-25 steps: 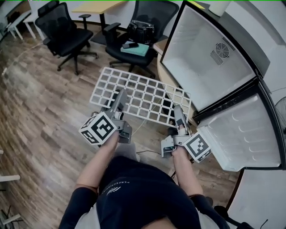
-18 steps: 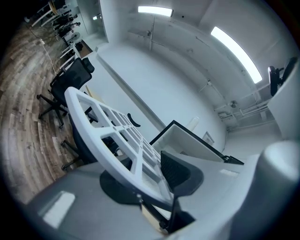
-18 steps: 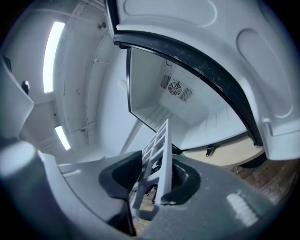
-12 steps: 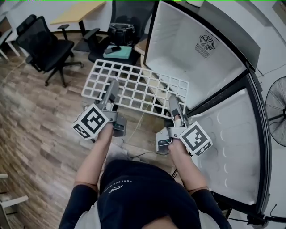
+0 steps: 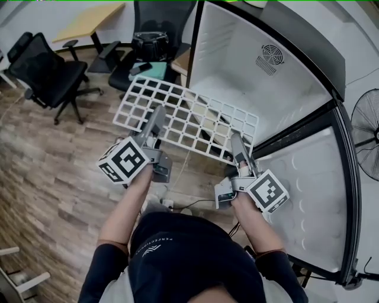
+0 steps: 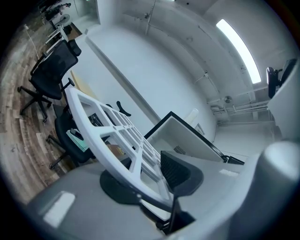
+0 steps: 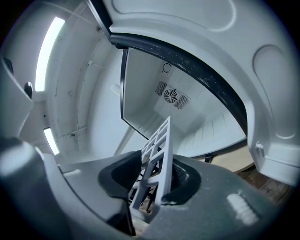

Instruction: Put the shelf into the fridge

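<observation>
The white grid shelf (image 5: 189, 118) is held in the air, nearly flat, in front of the open fridge (image 5: 254, 71), with its far right corner over the fridge's opening. My left gripper (image 5: 157, 115) is shut on the shelf's near left edge. My right gripper (image 5: 237, 141) holds the near right edge, and its jaws are opening a little with the shelf still between them. In the left gripper view the shelf (image 6: 101, 136) runs across between the pads of the left gripper (image 6: 150, 180). In the right gripper view the shelf (image 7: 159, 154) stands edge-on in the right gripper (image 7: 152, 180), against the white fridge interior (image 7: 150, 89).
The fridge door (image 5: 314, 189) hangs open at the right. Black office chairs (image 5: 47, 68) (image 5: 148, 47) and a wooden desk (image 5: 89, 18) stand behind the shelf. A fan (image 5: 367, 142) is at the far right. A cable (image 5: 195, 204) lies on the wood floor.
Both grippers have carried the shelf to the right and closer to the fridge. Its far right corner now overlaps the opening. The grips look the same.
</observation>
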{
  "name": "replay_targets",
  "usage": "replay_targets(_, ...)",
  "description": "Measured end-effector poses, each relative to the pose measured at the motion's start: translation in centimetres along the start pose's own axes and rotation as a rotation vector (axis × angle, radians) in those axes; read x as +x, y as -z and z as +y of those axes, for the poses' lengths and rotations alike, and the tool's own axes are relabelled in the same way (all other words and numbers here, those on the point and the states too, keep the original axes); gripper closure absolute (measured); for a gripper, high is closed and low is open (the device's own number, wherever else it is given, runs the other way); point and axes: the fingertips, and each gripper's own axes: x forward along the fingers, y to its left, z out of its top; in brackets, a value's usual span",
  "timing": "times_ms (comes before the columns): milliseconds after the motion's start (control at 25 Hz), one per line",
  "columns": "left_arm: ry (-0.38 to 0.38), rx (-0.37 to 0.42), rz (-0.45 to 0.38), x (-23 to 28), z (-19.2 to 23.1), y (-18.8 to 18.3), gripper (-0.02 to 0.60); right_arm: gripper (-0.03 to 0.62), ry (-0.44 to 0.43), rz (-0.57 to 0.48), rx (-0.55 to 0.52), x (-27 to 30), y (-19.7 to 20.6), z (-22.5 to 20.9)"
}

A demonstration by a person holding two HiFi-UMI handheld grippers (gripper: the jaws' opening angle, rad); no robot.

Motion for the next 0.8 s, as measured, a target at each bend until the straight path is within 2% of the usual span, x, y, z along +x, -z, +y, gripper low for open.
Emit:
replay_targets(320,0.041,0.024,0.071,3.1,-0.9,-0.4,0.442,0.470,0.042,-0.042,-0.011,0.3,-1.7,0.2)
replay_targets(480,0.084,-0.001,0.100,4.4,-1.3,-0.3,0.442,0.470,0.059,-0.059,-0.015,0.3,-2.2,0.4)
replay_targets(800,0.151,0.014,0.158,7.0,-2.3,-0.7,0.440,0.471,0.096,-0.121,0.003,0.2,-3.2,0.7)
